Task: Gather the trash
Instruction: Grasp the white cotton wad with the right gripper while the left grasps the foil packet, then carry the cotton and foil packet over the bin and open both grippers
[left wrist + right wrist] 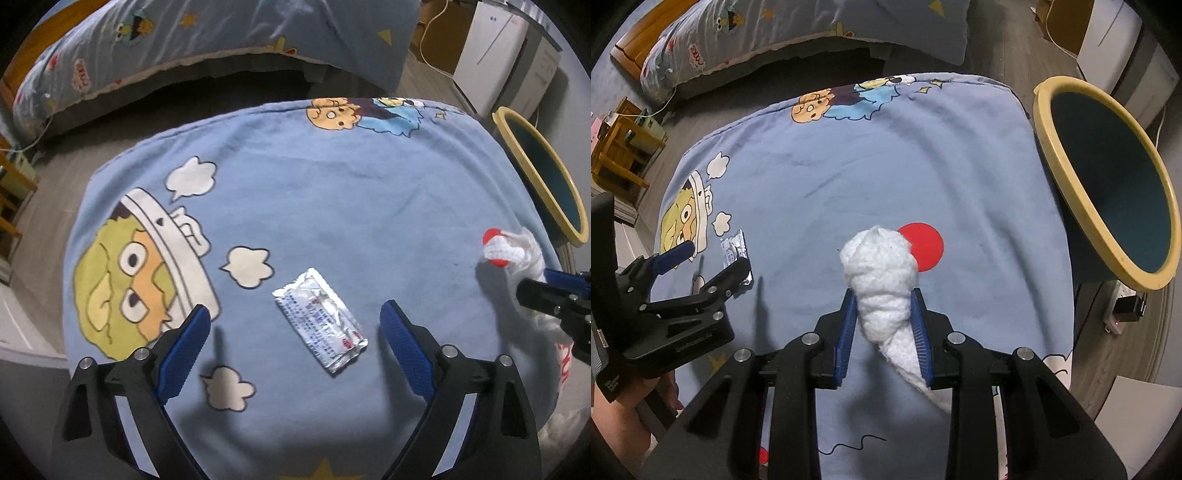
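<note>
The right claw [882,317] is clamped on a crumpled white tissue [882,273]; the left claw [295,321] is spread wide around a silver sachet [320,319].

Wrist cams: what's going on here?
A person with two handheld grippers is clearing trash off a blue cartoon-print cloth. The right gripper is shut on a wad of white tissue, with the yellow-rimmed bin open just to its right. The left gripper is open, its fingers either side of a silver foil packet that lies flat on the cloth, not yet grasped.
</note>
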Motion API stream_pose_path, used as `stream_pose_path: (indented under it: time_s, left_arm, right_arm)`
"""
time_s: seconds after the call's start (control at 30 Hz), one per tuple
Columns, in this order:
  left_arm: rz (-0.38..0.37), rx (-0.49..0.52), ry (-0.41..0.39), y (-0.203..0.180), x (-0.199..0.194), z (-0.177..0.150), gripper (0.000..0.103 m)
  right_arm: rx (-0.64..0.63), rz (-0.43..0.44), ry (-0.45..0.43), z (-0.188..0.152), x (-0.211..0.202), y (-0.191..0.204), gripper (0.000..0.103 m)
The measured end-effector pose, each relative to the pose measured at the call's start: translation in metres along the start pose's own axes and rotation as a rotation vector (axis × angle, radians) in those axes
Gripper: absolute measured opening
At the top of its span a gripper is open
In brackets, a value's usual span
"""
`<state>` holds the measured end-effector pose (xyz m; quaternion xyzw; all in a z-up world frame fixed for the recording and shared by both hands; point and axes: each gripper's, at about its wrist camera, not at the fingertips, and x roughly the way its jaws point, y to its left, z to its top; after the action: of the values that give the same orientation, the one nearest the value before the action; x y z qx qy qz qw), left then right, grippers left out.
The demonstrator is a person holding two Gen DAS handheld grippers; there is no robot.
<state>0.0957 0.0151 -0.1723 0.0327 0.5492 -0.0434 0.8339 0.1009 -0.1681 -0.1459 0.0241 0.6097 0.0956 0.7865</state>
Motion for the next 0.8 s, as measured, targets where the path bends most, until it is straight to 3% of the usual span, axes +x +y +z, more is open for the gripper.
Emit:
stream_pose_path:
  time_s: [0.03, 0.1, 0.17, 0.23, 0.33, 0.57, 0.8]
  left_arm:
    - [-0.011, 0.003, 0.009, -0.002, 0.002, 0.000, 0.076]
    - [-0.022, 0.014, 0.031, -0.004, 0.006, -0.001, 0.062]
    - [-0.013, 0.043, 0.025, -0.009, 0.007, -0.001, 0.054]
    - [-0.017, 0.054, 0.019, -0.010, 0.005, -0.001, 0.038]
    - [-0.039, 0.046, 0.014, -0.007, 0.002, -0.001, 0.025]
    - [-0.047, 0.063, 0.000, -0.009, -0.003, 0.000, 0.025]
    - [-0.076, 0.063, -0.080, -0.013, -0.025, 0.012, 0.025]
  right_arm:
    - [-0.002, 0.001, 0.001, 0.000, 0.001, 0.001, 0.029]
    - [-0.007, 0.002, 0.002, 0.001, 0.001, 0.002, 0.029]
    - [-0.010, 0.002, -0.001, 0.002, 0.001, 0.003, 0.029]
    - [-0.011, 0.006, -0.005, 0.003, 0.000, 0.004, 0.029]
    - [-0.015, 0.009, -0.016, 0.004, -0.003, 0.005, 0.029]
    - [-0.007, 0.014, -0.023, 0.005, -0.007, 0.002, 0.029]
    - [-0.005, 0.027, -0.037, 0.010, -0.013, 0.002, 0.029]
